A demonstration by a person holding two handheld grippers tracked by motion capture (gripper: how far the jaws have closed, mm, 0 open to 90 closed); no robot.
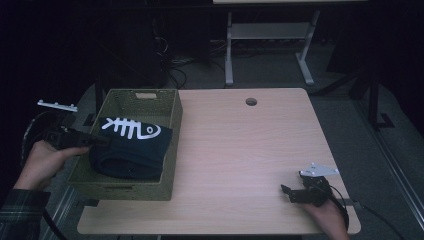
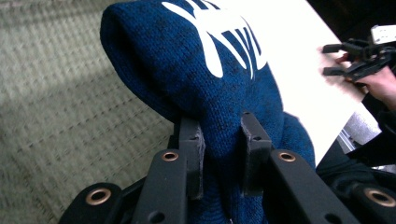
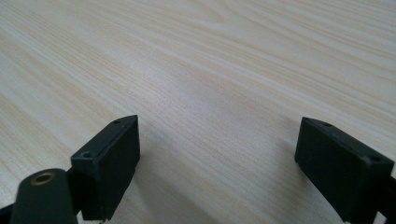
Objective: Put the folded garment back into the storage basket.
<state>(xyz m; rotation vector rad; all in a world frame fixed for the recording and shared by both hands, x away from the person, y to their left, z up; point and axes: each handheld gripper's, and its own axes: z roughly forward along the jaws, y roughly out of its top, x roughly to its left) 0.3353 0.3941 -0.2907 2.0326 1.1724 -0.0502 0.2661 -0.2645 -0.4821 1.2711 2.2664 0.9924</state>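
A folded dark blue knit garment (image 1: 131, 147) with a white fishbone print lies in a woven olive basket (image 1: 170, 165) at the table's left. My left gripper (image 1: 102, 141) reaches over the basket's left wall and is shut on a fold of the blue garment (image 2: 219, 93); both pads pinch the fabric in the left gripper view, my left gripper (image 2: 223, 147) rising from the bottom. My right gripper (image 1: 287, 192) rests near the table's front right, open, jaws wide over bare wood. In its own view my right gripper (image 3: 217, 163) has nothing between its fingers.
The light wooden table (image 1: 240, 150) has a round cable hole (image 1: 251, 102) at the back. The basket's woven floor (image 2: 60, 102) lies under the garment. A white desk frame (image 1: 267, 35) stands on the floor behind. The other hand's gripper (image 2: 355, 58) is seen far right.
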